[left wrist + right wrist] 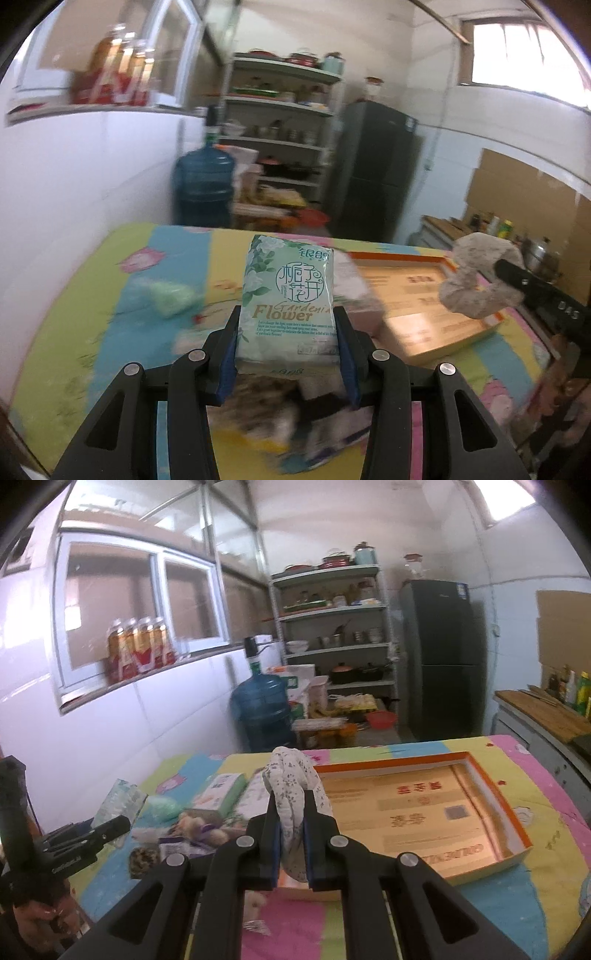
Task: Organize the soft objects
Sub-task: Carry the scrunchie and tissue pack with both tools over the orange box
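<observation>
left tongs [288, 332]: clamped on the tissue pack [290, 295], long axis upright, lifted above the counter [110, 295].
right tongs [293, 834]: clamped on the speckled cloth ring [291, 794].
relation: open cardboard tray [491, 786] lies ahead-right of the right tongs, nearer that hand.
pose: both raised, level.

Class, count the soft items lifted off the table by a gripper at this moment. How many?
2. The tissue pack is between the left gripper fingers; the floral scrunchie is in the right gripper. Other soft items lie on the table.
</observation>
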